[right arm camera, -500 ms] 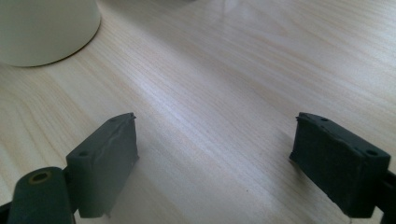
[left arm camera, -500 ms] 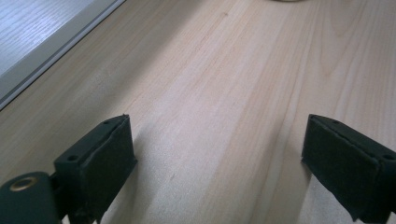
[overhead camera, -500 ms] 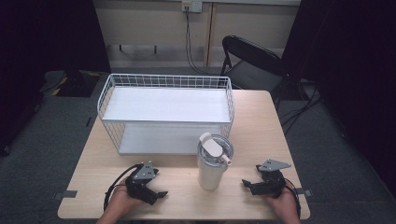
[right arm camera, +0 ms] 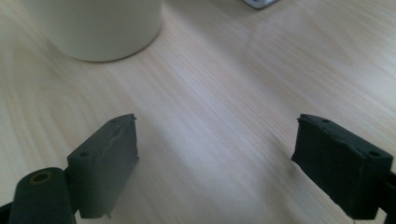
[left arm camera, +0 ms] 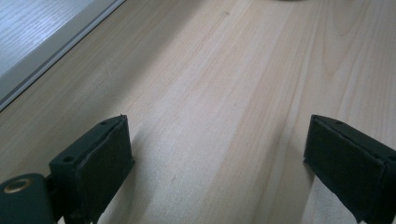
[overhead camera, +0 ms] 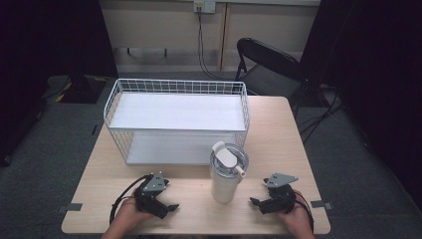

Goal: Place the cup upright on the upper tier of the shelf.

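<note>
**Tumbler upright between two spread claws**

High view: standing lidded on the desk point(overhead camera: 278, 124), cream tumbler point(overhead camera: 226, 179), just before wire basket point(overhead camera: 119, 99); flanking it, left claw point(overhead camera: 170, 207) and right claw point(overhead camera: 255, 201).

Left gripper view: resting spread over bare wood, pinching nothing.

Right gripper view: gaping wide, tumbler base point(right arm camera: 95, 28) sitting ahead, apart.

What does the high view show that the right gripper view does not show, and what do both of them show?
High view alone: the white wire shelf rack, the black folding chair, the clear lid on the cream tumbler, the left gripper and both hands.
Right gripper view alone: the right gripper seen close, its two black jaws standing wide apart with nothing between them.
Both: the cream tumbler standing upright on the light wooden table, a little apart from the right gripper.
</note>
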Demonstrator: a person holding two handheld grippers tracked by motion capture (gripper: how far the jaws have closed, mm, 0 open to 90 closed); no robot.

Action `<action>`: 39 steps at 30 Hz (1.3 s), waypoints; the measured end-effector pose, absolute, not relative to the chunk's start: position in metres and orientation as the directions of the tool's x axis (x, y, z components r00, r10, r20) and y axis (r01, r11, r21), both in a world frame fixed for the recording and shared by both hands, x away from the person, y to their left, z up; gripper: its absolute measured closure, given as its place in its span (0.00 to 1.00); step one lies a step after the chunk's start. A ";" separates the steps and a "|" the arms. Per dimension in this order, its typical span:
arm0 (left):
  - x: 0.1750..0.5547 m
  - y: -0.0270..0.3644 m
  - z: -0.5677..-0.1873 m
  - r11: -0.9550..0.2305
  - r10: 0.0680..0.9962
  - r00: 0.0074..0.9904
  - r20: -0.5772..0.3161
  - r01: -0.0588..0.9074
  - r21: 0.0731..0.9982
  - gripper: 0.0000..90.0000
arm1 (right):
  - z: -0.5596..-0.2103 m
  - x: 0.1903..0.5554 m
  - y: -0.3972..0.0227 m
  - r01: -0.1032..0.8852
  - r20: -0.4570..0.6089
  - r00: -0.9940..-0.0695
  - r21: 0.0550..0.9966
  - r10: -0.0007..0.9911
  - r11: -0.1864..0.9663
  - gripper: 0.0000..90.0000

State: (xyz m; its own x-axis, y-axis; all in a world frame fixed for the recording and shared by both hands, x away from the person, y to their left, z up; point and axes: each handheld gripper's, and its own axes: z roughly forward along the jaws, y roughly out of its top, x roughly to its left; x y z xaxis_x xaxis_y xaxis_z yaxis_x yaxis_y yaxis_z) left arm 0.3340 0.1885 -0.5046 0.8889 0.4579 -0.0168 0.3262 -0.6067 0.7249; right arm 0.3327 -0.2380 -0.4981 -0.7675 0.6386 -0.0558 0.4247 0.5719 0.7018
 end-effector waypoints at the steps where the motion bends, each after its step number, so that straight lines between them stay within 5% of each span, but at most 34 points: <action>1: 0.334 0.188 -0.505 -0.606 0.456 0.890 -0.019 0.326 0.726 0.07 | -0.497 0.332 -0.236 0.423 -0.051 -0.774 0.700 0.632 0.575 0.14; 39: 0.334 0.188 -0.505 -0.607 0.456 0.890 -0.018 0.325 0.725 0.07 | -0.455 0.329 -0.205 0.342 0.112 -0.859 0.852 0.500 0.396 0.14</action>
State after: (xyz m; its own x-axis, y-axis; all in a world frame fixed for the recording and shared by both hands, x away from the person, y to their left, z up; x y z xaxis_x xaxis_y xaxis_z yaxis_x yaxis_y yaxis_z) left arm 0.3340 0.1883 -0.5047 0.8899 0.4558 -0.0179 0.3255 -0.6070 0.7250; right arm 0.3294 -0.2052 -0.4555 -0.8590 0.4995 0.1121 0.3417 0.3963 0.8522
